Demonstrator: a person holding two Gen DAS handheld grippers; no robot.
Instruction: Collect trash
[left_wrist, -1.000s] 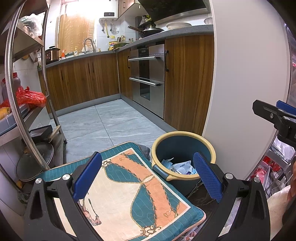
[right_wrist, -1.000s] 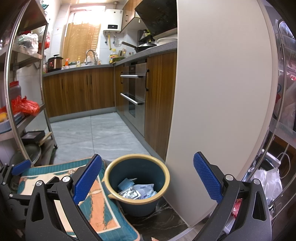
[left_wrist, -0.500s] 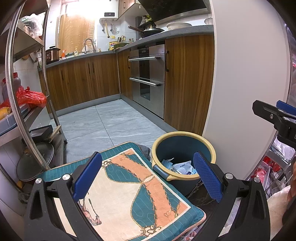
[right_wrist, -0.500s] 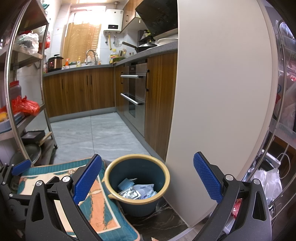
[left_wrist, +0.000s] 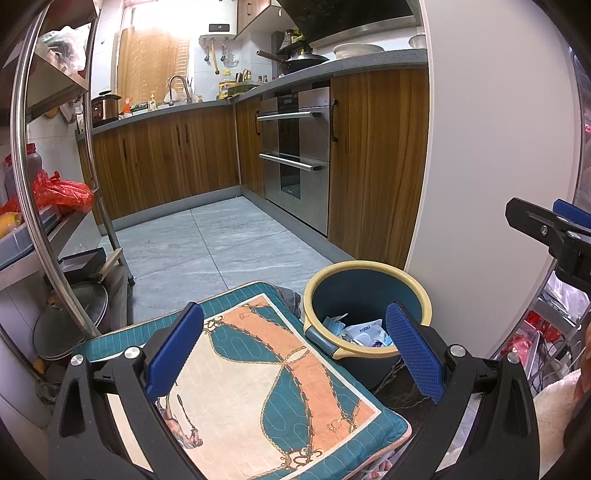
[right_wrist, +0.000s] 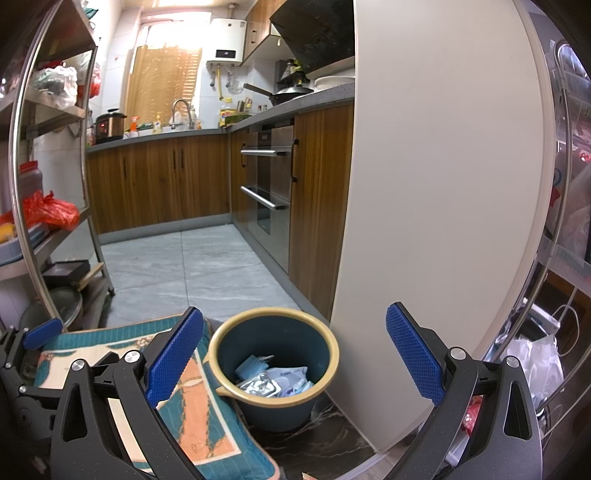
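Both tongs are spread wide and grip nothing: the left tongs (left_wrist: 294, 354) hang over a patterned cushion (left_wrist: 258, 384), and the right tongs (right_wrist: 294, 354) hang over a dark blue bin (right_wrist: 275, 369) with a yellow rim. The bin stands on the floor, right against the foot of a cream wall panel (right_wrist: 436, 184) on its right side and touching the cushion's edge on its left. Inside it lies the collected trash (right_wrist: 273, 376): a crumpled silvery foil piece, a white wipes packet with blue lettering and some light blue scraps, all low in the bottom. In the left wrist view the same bin (left_wrist: 365, 295) sits just right of the cushion, and the tip of the right tongs shows at the frame's right edge. Beyond the bin a grey tiled floor (right_wrist: 177, 266) runs toward wooden cabinets (right_wrist: 159, 181) and a steel built-in oven (right_wrist: 267, 184). On the left stands a metal shelf rack (right_wrist: 48, 236) carrying a red plastic bag (right_wrist: 50, 210).
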